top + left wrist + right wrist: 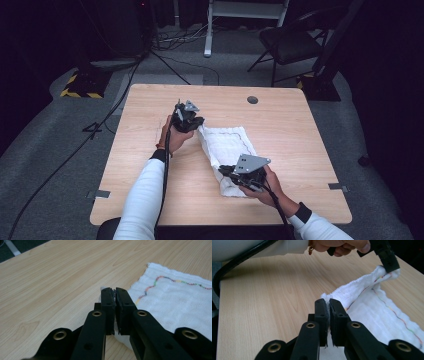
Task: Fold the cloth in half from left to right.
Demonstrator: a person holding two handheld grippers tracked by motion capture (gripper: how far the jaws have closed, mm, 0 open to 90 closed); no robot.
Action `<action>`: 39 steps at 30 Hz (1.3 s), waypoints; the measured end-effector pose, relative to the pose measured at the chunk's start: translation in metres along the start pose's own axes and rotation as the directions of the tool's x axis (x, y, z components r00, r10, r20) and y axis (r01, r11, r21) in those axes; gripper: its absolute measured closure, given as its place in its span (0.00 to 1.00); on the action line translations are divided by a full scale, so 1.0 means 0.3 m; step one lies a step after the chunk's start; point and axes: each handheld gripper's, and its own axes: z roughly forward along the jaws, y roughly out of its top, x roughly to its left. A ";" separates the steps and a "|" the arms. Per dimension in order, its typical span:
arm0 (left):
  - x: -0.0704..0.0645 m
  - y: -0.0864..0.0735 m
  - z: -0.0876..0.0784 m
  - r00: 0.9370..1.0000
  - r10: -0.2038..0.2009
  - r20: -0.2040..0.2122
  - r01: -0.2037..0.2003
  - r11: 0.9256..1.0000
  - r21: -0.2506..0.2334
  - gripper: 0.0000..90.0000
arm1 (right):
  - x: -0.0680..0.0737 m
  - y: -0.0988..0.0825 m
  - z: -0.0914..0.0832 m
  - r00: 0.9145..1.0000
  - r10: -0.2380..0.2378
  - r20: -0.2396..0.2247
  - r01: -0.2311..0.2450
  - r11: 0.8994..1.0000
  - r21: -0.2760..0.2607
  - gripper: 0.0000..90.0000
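One white woven cloth with a wavy multicoloured stitched border (227, 155) lies folded on the light wood-grain table (295, 130), running from the centre toward my near edge. I hold it at two corners of one long edge, probably so the fold can be lifted or drawn evenly. My left black two-jaw gripper (192, 121) is clamped on the far corner; in its own view (114, 293) the jaws stand nearly together with white fabric between them. My right black two-jaw gripper (225, 171) pinches the near corner (329, 303), the edge rising taut between them. Count: one cloth, two grippers, two hands. Beyond the table stands one black folding chair (292, 45).
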 end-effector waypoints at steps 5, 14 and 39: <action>-0.028 0.025 0.029 1.000 0.013 0.013 -0.013 1.000 0.001 0.95 | -0.019 -0.031 -0.042 1.000 0.018 0.022 -0.018 1.000 0.005 0.95; -0.083 0.068 0.091 0.999 0.035 0.034 -0.035 0.999 -0.002 0.95 | -0.045 -0.072 -0.100 0.998 0.048 0.051 -0.049 0.999 0.011 0.95; -0.235 0.165 0.258 0.990 0.108 0.086 -0.108 0.994 -0.003 0.95 | -0.064 -0.191 -0.205 0.991 0.100 0.092 -0.107 0.992 0.069 0.95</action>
